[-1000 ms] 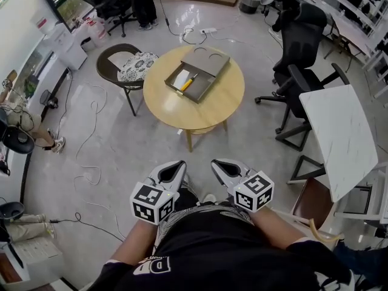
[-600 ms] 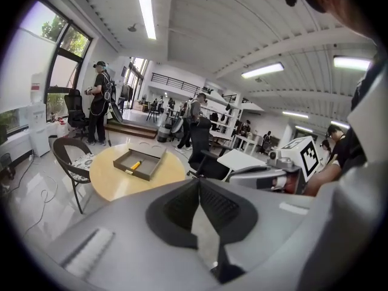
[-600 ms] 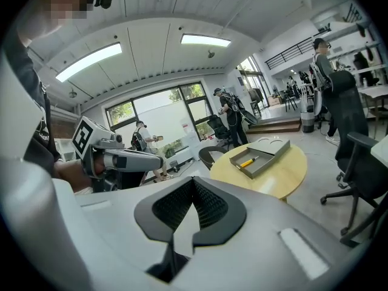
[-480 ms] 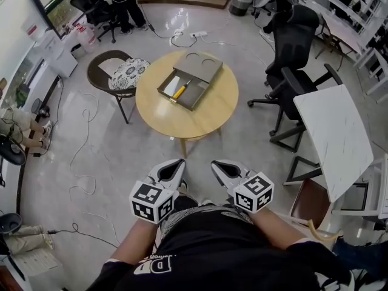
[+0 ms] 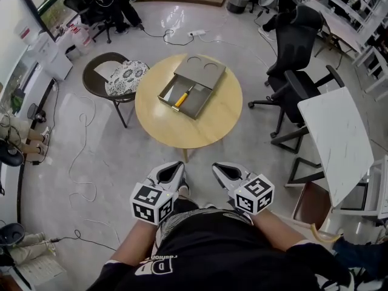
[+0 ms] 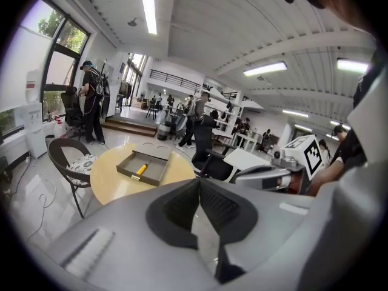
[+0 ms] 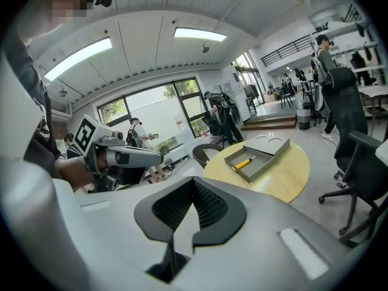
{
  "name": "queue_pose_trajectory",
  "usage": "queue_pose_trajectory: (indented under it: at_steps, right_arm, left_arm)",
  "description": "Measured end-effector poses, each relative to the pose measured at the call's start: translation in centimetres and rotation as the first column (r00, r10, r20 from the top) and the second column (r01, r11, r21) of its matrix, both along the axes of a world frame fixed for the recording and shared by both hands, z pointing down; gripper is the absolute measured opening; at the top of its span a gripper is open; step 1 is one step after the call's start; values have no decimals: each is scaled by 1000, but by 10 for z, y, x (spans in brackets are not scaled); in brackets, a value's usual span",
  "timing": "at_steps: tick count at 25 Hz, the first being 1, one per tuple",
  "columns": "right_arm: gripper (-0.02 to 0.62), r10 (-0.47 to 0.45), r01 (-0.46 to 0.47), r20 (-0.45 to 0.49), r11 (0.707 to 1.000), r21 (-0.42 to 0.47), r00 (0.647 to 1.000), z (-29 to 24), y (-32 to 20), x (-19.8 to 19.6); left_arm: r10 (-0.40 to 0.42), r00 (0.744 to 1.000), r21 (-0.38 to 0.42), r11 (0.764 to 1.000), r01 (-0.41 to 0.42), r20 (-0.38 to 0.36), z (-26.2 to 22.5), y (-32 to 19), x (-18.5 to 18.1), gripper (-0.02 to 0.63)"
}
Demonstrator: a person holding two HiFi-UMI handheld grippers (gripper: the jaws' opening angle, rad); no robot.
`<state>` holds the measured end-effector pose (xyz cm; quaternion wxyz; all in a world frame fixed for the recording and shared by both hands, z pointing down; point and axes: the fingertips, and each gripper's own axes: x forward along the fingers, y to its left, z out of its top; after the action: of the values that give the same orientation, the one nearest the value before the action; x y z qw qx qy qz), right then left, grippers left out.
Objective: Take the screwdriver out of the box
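Head view, looking down: round wooden table (image 5: 182, 132) at upper centre w/ open grey box (image 5: 200, 102) on it; yellow-handled screwdriver (image 5: 182, 96) lies inside the box, toward its left. Left gripper (image 5: 175, 166) & right gripper (image 5: 220, 167) at bottom centre, side by side, well apart from table, both jaws closed together, nothing btwn them. Chair (image 5: 115, 77) w/ patterned cushion just left of table

pale wooden round table (image 5: 182, 126), grey box (image 5: 199, 102) on it, and inside it a screwdriver (image 5: 180, 97) with a yellow handle. left of the table, a black-and-white floral cushion (image 5: 125, 76) – right of it, black office chair (image 5: 297, 44). left gripper (image 5: 175, 165) and right gripper (image 5: 222, 168): grey, with black-and-white marker cubes.
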<state>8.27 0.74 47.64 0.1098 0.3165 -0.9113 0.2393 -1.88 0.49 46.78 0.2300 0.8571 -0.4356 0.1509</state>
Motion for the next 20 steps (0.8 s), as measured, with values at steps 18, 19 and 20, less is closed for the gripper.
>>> queue_pose_trajectory:
  at_steps: [18, 19, 20]
  right_arm:
    - [1, 63, -63, -57, 998, -1, 996, -2, -135, -71]
    - [2, 70, -70, -61, 998, 1, 996, -2, -141, -75]
    - [1, 78, -78, -64, 997, 1, 995, -2, -148, -78]
  left_arm:
    - [95, 995, 17, 995, -95, 12, -9, -155, -68, 60]
    - [100, 995, 24, 995, -101, 15, -10, -161, -73, 60]
    - [106, 994, 30, 994, -107, 20, -11, -167, -77, 60]
